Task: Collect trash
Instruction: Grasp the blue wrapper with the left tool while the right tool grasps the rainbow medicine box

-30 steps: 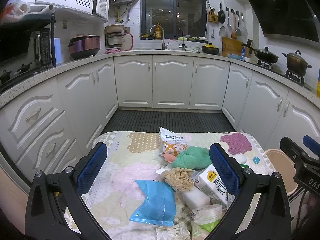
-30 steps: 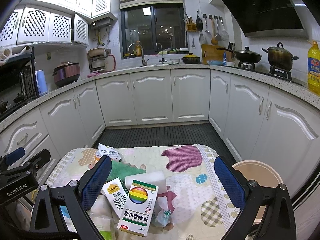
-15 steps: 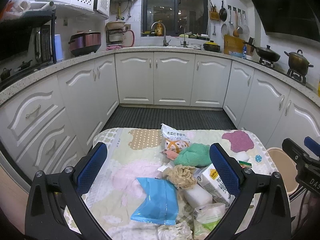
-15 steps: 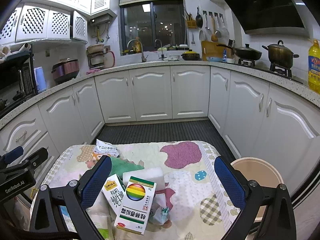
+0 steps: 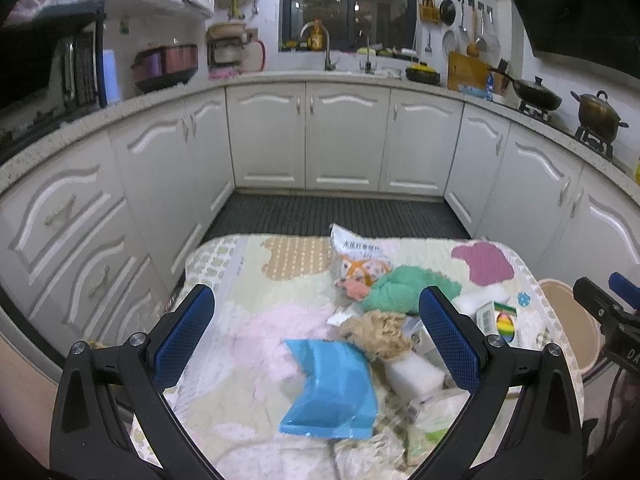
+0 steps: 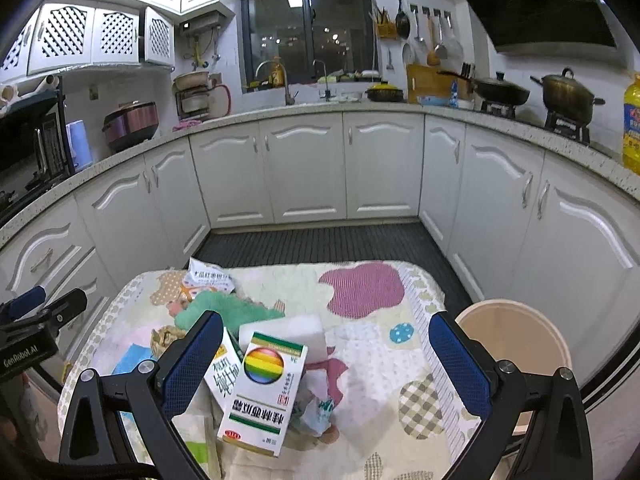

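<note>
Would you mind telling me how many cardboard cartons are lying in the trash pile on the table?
2: the rainbow-logo box lies nearest the right gripper, and the white milk carton sits tucked against its left side. Others may be hidden under the pile.

I've got both grippers up in the air, neither touching anything. Left gripper (image 5: pixel 316 336): jaws spread wide, blue pads (image 5: pixel 184 334) facing each other w/ nothing between them, black finger arms splaying out toward the cam, held roughly level and pointing fwd. Right gripper (image 6: pixel 326 360): same deal, jaws wide apart, blue pads (image 6: pixel 458 364) bare, nothing clamped, also level and fwd-facing. The two sit side by side at approx the same height: right gripper's black body shows at the right edge of my left cam, and left gripper's body shows at the left edge of my right cam.
</note>
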The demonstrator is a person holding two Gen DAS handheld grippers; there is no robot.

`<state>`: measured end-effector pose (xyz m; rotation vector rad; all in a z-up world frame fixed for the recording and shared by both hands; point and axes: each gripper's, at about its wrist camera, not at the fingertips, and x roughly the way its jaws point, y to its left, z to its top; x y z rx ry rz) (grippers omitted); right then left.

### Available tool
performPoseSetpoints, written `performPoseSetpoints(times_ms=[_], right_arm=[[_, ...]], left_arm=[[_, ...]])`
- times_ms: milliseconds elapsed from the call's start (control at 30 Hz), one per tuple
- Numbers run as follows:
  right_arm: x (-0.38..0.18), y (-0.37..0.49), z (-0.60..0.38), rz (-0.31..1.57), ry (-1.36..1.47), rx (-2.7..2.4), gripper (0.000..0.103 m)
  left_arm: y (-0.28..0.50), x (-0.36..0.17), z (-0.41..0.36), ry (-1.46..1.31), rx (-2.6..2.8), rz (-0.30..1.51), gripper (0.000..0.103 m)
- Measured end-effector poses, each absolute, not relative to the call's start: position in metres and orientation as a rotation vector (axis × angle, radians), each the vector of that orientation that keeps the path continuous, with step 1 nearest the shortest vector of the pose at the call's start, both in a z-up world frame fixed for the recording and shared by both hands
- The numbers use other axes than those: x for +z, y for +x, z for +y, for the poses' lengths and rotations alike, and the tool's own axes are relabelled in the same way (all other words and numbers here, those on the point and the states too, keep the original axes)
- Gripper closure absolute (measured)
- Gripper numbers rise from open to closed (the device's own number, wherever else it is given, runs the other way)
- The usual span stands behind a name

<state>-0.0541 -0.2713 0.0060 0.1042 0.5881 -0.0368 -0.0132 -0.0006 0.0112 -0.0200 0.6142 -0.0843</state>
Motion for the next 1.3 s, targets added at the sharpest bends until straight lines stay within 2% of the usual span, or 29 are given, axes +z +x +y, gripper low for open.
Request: performPoseSetpoints(times_ms=[300, 500, 633, 733, 800, 833, 900, 967, 1100, 1167, 1300], right_arm=[[-0.023, -0.041, -0.265, 0.748, 0.156, 0.128, 0.002], [-0.043, -0.029, -0.258, 0.831, 0.218, 0.201, 0.018], [-0.052, -0.019, -0.25, 0.876, 0.216, 0.224, 0.022], [-0.061, -0.008, -0.247, 0.915, 0.227, 0.223, 0.032], [-0.067, -0.003, -0.247, 0.942, 0.253, 0.23, 0.041], [-0.071, -0.001, -0.247, 0.955, 0.26, 0.233, 0.043], [-0.077, 0.001, -0.246, 0.971, 0.264, 0.233, 0.046], [-0.079, 0.001, -0.248, 0.968, 0.272, 0.237, 0.048], [-0.076, -0.003, -0.25, 0.949, 0.287, 0.256, 0.052], [-0.07, -0.009, -0.252, 0.929, 0.289, 0.264, 0.053], [-0.056, -0.019, -0.254, 0.885, 0.278, 0.28, 0.053]], left_arm=[[-0.002, -0.01, 0.029, -0.061, -0.157, 0.788, 0.001], [0.006, -0.04, 0.015, -0.049, -0.216, 0.908, 0.001], [0.019, -0.061, 0.011, -0.063, -0.217, 0.975, 0.001], [0.03, -0.076, 0.007, -0.068, -0.225, 1.028, 0.002], [0.035, -0.084, 0.004, -0.067, -0.231, 1.057, 0.014], [0.039, -0.09, 0.004, -0.069, -0.232, 1.083, 0.026], [0.043, -0.096, 0.006, -0.094, -0.247, 1.116, 0.037], [0.044, -0.1, 0.008, -0.119, -0.258, 1.132, 0.054], [0.04, -0.097, 0.01, -0.087, -0.251, 1.117, 0.061], [0.035, -0.089, 0.016, -0.095, -0.258, 1.103, 0.071], [0.024, -0.066, 0.032, -0.093, -0.236, 1.05, 0.071]])
